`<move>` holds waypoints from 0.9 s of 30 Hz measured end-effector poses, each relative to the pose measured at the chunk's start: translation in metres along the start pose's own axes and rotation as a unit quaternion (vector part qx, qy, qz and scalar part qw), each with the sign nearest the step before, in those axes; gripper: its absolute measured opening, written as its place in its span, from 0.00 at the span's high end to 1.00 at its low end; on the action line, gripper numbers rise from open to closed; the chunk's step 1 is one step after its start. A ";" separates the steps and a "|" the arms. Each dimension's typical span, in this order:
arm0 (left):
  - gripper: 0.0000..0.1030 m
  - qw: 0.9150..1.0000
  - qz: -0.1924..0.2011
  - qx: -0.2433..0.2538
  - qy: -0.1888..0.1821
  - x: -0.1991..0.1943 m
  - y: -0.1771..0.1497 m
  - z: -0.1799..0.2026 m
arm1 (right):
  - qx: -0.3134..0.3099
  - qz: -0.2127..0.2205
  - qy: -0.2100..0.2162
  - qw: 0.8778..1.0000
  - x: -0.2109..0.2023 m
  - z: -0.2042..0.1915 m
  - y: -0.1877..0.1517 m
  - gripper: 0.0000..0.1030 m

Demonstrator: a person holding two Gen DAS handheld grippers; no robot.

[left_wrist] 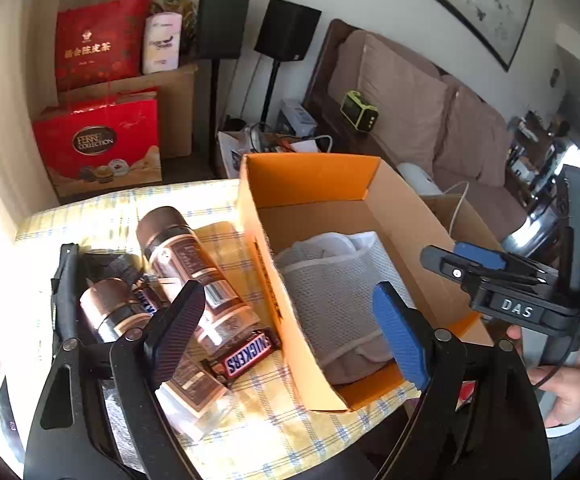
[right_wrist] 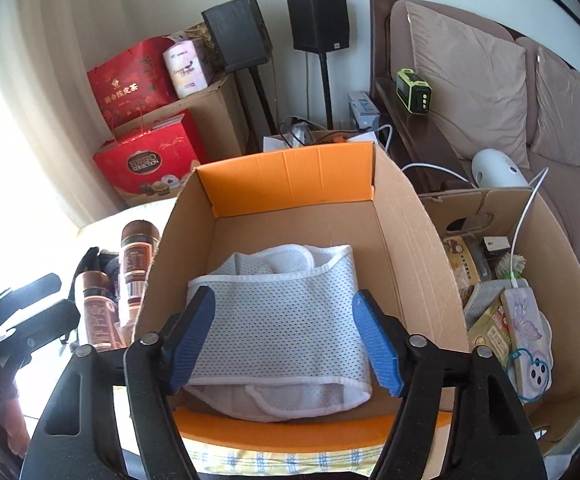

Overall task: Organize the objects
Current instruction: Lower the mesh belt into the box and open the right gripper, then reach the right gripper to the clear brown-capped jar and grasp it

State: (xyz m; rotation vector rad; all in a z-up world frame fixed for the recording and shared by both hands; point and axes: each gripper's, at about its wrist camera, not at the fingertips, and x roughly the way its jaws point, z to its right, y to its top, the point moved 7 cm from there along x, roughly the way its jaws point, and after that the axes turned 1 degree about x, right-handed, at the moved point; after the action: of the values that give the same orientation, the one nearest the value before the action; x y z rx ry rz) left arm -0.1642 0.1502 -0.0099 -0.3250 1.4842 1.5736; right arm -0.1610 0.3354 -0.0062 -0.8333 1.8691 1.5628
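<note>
While the white mesh belt (right_wrist: 285, 320) lies folded on the floor of the orange-lined cardboard box (right_wrist: 290, 178), my right gripper (right_wrist: 285, 338) hangs above it, jaws wide and empty. My left gripper (left_wrist: 290, 332) gapes empty over the box's left wall; bottles (left_wrist: 193, 276) and a Snickers bar (left_wrist: 245, 354) lie left on the tabletop (left_wrist: 290, 420).
</note>
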 end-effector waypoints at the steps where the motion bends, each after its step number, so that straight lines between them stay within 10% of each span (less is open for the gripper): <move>1: 0.10 1.000 0.004 -0.006 0.008 -0.003 0.001 -0.009 | -0.004 0.003 0.004 1.000 -0.002 -0.005 0.001 0.19; 27: 0.01 0.990 -0.030 -0.073 0.117 -0.041 -0.054 -0.166 | -0.106 -0.040 0.107 0.988 0.038 -0.176 -0.030 0.07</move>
State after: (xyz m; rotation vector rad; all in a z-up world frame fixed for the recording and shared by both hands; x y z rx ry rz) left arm -0.1648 -0.0232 -0.0548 -0.6515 1.5224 1.6434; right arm -0.1672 0.1538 -0.0250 -1.1980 1.8100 1.6980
